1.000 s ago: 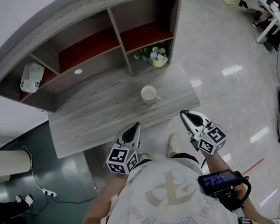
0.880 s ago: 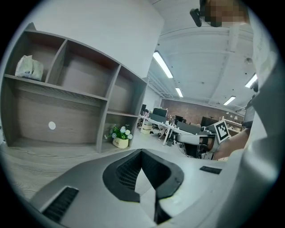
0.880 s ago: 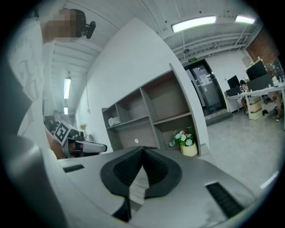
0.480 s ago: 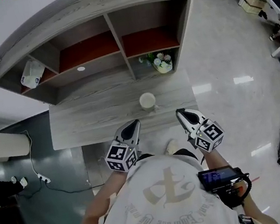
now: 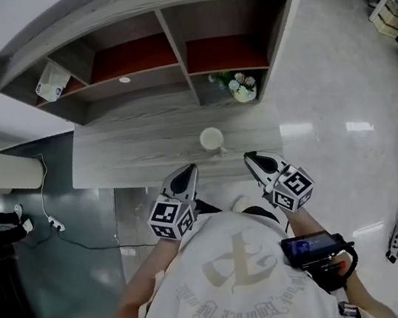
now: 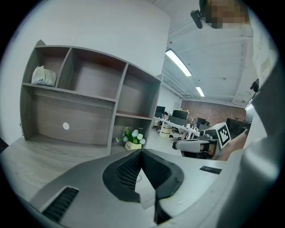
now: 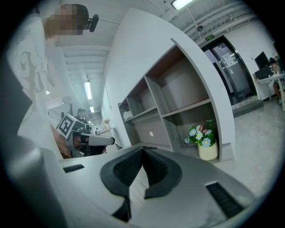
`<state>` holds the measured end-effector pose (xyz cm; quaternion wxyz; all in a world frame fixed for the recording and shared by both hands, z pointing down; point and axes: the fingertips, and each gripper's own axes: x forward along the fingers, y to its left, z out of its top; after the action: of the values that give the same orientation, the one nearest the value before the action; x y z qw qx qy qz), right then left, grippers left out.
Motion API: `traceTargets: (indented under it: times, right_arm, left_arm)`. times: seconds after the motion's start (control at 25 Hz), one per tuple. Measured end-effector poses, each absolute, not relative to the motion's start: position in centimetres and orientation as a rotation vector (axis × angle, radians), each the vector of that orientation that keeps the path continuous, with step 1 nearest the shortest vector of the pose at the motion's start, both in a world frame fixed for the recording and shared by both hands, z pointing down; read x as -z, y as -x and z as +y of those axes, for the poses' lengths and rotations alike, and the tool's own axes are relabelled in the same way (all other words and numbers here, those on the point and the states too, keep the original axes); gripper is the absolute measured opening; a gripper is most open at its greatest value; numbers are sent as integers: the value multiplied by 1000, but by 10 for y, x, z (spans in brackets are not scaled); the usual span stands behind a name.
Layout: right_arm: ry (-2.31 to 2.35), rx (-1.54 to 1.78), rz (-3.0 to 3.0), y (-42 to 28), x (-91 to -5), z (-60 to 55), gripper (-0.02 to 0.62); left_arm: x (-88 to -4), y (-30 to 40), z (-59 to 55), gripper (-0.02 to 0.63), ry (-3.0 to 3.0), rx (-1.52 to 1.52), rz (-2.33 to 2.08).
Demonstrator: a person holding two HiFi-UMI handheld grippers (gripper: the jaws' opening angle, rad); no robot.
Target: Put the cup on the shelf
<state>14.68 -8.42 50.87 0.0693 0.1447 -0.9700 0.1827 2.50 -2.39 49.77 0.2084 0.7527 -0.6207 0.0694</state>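
A pale cup [image 5: 211, 139] stands upright on the grey wooden desk [image 5: 131, 154], near its front edge and right of centre. Behind it rises the grey shelf unit [image 5: 173, 42] with red-backed upper compartments. My left gripper [image 5: 184, 173] hovers just in front of the desk edge, left of the cup, jaws shut and empty. To the cup's right, my right gripper [image 5: 251, 157] is likewise shut on nothing. In the left gripper view the left gripper [image 6: 141, 152] points at the shelf with its tips together. The right gripper [image 7: 143, 149] does the same in its own view.
A small pot of flowers [image 5: 243, 89] fills the lower right compartment. A white tissue pack [image 5: 52, 82] lies in the upper left compartment. A white box [image 5: 7, 174] and a cable with a power strip [image 5: 52, 223] sit on the floor at the left. Office desks stand far right.
Both grippers have come closer to the desk's front edge and to the cup, and the view has shifted with the person. The cup has not moved.
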Motion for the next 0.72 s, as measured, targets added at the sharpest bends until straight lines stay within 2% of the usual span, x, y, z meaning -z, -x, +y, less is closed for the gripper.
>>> traceTargets:
  times: [0.44,0.72]
  right_arm:
    - [-388,-544,-2893,-114,-522,-103,5]
    - [-491,-498,-2854,-69,-535,-121,5]
  left_arm:
    - [-508,9,-36,2,-2047,-164,-1743]
    - [-516,61,-57,2,-2120,-160,-1671]
